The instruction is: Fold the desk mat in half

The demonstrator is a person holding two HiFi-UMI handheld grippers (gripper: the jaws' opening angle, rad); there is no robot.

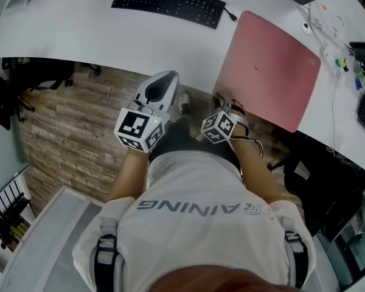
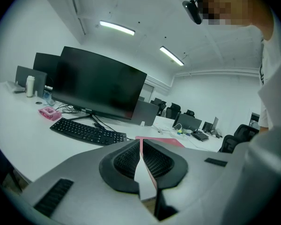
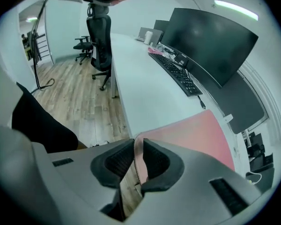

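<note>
The pink desk mat [image 1: 271, 66] lies on the white desk [image 1: 109, 38], its near edge hanging over the desk's front. My right gripper [image 1: 222, 104] sits at the mat's near left corner. In the right gripper view the mat [image 3: 196, 130] runs away from the jaws, and the right gripper [image 3: 138, 146] is shut on that corner's edge. My left gripper [image 1: 168, 78] hovers at the desk's front edge, left of the mat and apart from it. In the left gripper view the left gripper [image 2: 140, 144] is shut with nothing held, the mat [image 2: 161, 140] lying beyond its tips.
A black keyboard [image 1: 167, 3] lies at the back of the desk, in front of a large monitor [image 2: 98, 86]. Cables and small items [image 1: 337, 50] crowd the desk right of the mat. A black office chair [image 3: 100, 46] stands on the wooden floor [image 1: 67, 132] beside the desk.
</note>
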